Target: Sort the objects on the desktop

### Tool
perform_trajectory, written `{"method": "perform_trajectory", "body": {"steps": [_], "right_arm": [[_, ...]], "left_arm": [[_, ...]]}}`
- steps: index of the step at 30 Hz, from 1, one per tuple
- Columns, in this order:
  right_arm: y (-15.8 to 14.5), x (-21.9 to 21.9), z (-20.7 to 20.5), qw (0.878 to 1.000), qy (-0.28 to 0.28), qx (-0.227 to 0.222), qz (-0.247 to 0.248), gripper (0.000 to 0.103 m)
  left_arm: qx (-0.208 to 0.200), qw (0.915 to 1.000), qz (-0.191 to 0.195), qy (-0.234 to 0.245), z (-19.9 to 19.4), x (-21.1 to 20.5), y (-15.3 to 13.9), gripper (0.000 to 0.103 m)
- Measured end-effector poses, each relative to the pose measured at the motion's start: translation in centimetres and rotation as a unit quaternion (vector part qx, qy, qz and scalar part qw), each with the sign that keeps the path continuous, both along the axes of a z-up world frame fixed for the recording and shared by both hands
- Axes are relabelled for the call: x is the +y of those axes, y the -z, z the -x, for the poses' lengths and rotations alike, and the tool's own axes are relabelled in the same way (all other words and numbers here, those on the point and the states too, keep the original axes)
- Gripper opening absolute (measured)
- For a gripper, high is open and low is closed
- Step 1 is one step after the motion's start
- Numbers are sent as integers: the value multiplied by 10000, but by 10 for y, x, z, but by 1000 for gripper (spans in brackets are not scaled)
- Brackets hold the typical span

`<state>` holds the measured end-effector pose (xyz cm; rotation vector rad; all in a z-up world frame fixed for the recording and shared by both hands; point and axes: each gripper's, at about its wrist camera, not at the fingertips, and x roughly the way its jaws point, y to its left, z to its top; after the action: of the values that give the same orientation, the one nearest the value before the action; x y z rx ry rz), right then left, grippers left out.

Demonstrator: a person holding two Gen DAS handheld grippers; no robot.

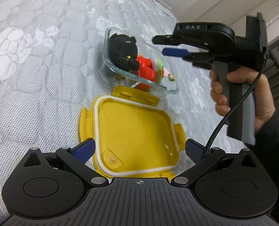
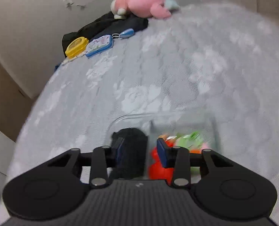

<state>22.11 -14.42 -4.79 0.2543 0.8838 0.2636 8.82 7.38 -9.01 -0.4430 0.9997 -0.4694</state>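
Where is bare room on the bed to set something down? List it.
Free: the quilt left of the glass container and yellow lid; also the wide stretch between the container and the pink plush. Crowded: inside the container, and the far corner around the tins.

Glass box: clear, glossy. Beside it, lid: smooth yellow plastic. Inside it, black toy: matt plush. Bed: quilted cloth.

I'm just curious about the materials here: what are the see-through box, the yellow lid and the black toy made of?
The see-through container looks like clear glass: thick, glossy walls with bright rim highlights, though hard plastic is possible. The yellow lid seems to be smooth moulded plastic with snap flaps and a white, likely rubbery, seal strip. The black plush toy appears to be soft, matte, fuzzy fabric.
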Motion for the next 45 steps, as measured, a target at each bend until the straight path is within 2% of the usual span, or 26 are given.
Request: {"method": "perform_trajectory", "body": {"steps": [1, 6, 8, 11, 15, 20, 23, 26, 28, 31, 45], "right_arm": [[-1, 2, 0, 9999, -152, 44, 28, 24], [14, 18, -10, 9913, -582, 827, -843, 24], [19, 26, -14, 9915, -511, 838, -854, 24], [28, 36, -27, 9936, -461, 825, -611, 22], [27, 43, -40, 9980, -432, 449, -115, 13], [29, 45, -47, 9975, -507, 499, 13, 13], [20, 40, -41, 9964, -584, 572, -209, 19], [13, 36, -33, 9902, -998, 912, -347, 19], [9, 37, -25, 9868, -1184, 1058, -310, 25], [10, 39, -19, 9836, -1252, 1267, -268, 25], [47, 39, -35, 9840, -805, 1587, -88, 29]], "left_arm": [[1, 10000, -39, 27, 0, -1, 0, 103], [54, 9999, -95, 43, -2, -2, 3, 103], [96, 9999, -68, -3, -3, -1, 4, 103], [155, 9999, -20, -21, -6, 0, 6, 103], [225, 9997, -1, 12, -8, 0, 8, 103], [263, 9996, 66, 37, -9, 1, 9, 103], [246, 9995, 197, 21, -8, 4, 9, 103], [263, 9993, 246, 26, -9, 4, 9, 103], [254, 9995, 179, 86, -8, 1, 8, 103], [200, 9996, 72, 173, -7, -3, 7, 103], [268, 9996, 78, 94, -8, -1, 9, 103]]}}
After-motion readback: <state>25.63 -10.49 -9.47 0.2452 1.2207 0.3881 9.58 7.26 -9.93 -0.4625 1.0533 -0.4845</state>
